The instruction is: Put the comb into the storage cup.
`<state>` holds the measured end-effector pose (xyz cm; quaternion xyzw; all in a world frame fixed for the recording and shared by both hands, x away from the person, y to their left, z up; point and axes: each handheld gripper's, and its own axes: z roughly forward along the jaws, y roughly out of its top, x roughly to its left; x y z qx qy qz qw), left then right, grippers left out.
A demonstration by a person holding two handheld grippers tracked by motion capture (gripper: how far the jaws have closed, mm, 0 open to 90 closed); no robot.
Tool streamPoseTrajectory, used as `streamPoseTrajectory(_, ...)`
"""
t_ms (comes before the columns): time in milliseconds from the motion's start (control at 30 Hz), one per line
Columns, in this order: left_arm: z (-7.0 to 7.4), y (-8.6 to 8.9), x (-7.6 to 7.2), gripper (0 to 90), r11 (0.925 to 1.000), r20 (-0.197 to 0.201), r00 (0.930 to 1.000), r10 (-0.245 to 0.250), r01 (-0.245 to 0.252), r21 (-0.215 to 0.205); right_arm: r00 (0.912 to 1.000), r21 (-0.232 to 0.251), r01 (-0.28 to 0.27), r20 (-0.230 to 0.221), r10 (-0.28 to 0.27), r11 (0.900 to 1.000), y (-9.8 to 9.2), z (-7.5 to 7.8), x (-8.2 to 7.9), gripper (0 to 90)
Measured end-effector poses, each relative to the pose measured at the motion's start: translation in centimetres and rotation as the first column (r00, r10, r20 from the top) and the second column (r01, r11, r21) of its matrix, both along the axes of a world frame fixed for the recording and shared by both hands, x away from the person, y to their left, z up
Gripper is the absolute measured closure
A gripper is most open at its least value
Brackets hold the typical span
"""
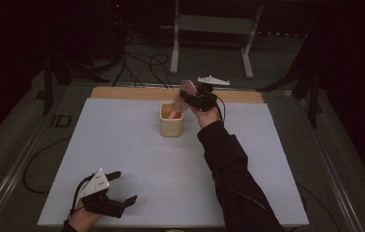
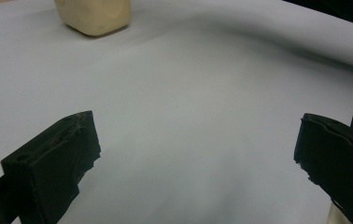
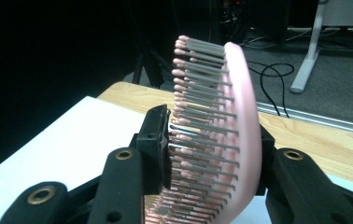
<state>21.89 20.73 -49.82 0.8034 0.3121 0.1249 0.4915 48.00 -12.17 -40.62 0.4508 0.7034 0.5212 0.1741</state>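
Near the far edge of the worktop (image 1: 122,159), close to its middle, the right gripper (image 1: 190,100) is clamping a pink hairbrush (image 1: 184,94) by its head, one jaw pressing into the bristles and the other bearing on the smooth back. In the right gripper view the hairbrush (image 3: 221,135) is standing nearly upright between the jaws, bristles facing the left jaw, with the wooden strip of the far edge behind it. From the high view, the brush's long axis is slanting down and to the left from the gripper, and its handle is reaching into the mouth of a cream cup (image 1: 171,121) that is standing just beside and below the gripper. Whether the handle tip is resting on the cup's floor cannot be told.

At the near left corner, the left gripper (image 1: 118,191) is hovering low over the white sheet with its jaws spread wide and nothing between them; in its own view the cup (image 2: 94,16) is sitting well apart, far ahead. The right hand is plainly the nearer one to both brush and cup, so any lowering or lifting along that slanted axis is likely falling to it.
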Motion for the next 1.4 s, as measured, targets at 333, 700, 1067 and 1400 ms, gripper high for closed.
streamPoseTrajectory(333, 0.05, 0.07, -0.02, 0.3, 1.0000, 0.004, 1.0000, 0.002, -0.002, -0.004, 0.9997, -0.034, -0.024, 0.005, 0.025, 0.999, -0.09, 0.07, 0.03, 55.7)
streamPoseTrajectory(700, 0.06, 0.12, 0.01, 0.3, 1.0000, 0.004, 1.0000, 0.006, -0.006, -0.004, 0.9997, -0.042, -0.024, 0.010, 0.024, 0.999, -0.32, 0.42, -0.10, 30.8)
streamPoseTrajectory(1067, 0.06, 0.14, 0.03, 0.3, 1.0000, 0.006, 0.9999, 0.010, -0.010, 0.001, 0.9990, -0.077, -0.042, -0.014, 0.041, 0.996, -0.36, 0.44, -0.31, 9.5)
streamPoseTrajectory(1400, 0.10, 0.06, 0.00, 0.3, 0.9999, 0.011, 0.9999, 0.010, -0.010, 0.004, 0.9958, -0.081, -0.091, 0.000, 0.091, 0.993, -1.00, 0.88, -0.62, 8.0)
